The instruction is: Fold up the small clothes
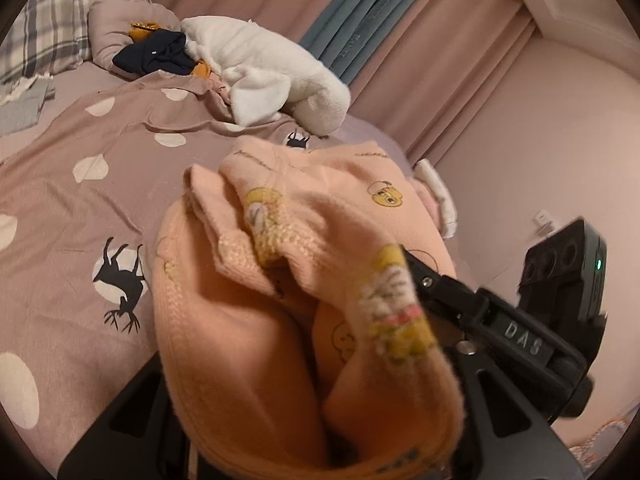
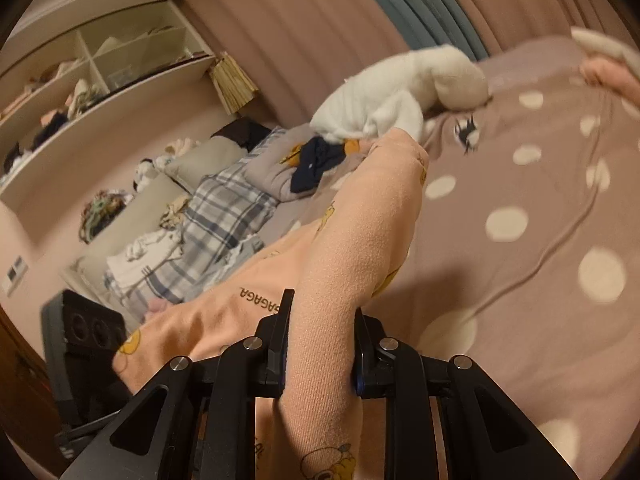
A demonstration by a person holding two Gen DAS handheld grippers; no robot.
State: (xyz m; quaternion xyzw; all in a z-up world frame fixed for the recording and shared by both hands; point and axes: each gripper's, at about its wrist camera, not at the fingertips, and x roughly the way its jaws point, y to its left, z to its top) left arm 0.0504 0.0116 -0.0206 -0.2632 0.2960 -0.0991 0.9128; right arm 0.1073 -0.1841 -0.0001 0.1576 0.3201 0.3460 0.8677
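A small peach garment with yellow cartoon prints is lifted above the bed. In the left wrist view it bunches over my left gripper and hides most of both fingers; one black finger shows at the right, pressed against the cloth. In the right wrist view my right gripper is shut on a thick fold of the same garment, which stretches away from the jaws toward the pillows.
The bed has a mauve cover with white dots and deer prints. A white plush toy, dark blue clothes and plaid pillows lie at its head. Shelves and pink curtains stand beyond.
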